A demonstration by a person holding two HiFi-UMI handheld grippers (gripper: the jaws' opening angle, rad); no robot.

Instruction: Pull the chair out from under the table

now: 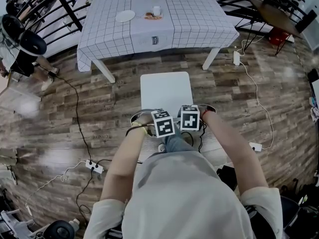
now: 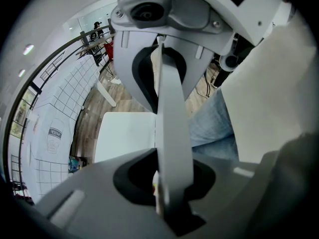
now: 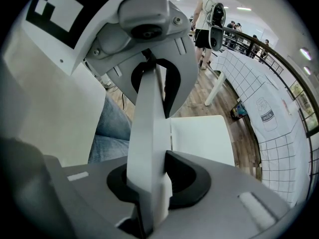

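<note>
Two claws, one target! The left claw [image 2: 167, 133] has its jaws closed on the thin pale top edge of the backrest of the white square-seated chair [image 1: 166, 91]. The right claw [image 3: 149, 143] is clamped on that same edge just beside it.

In the head view both sit side by side at the middle of the frame, marker cubes close together, pointing steeply down.

The chair's seat lies just above them in the picture, on the brown wood-plank floor [image 1: 239, 98]. It is clear of the table, and a strip of floor shows between its far edge and the hanging cloth.

The white-legged table under a white cloth with a black grid [image 1: 194, 14] fills the upper centre. It carries a round white plate [image 1: 125, 16] and a small white cup [image 1: 156, 10].

Down at lower left, a white power strip [image 1: 93, 167] lies on the floor with its cable.
</note>
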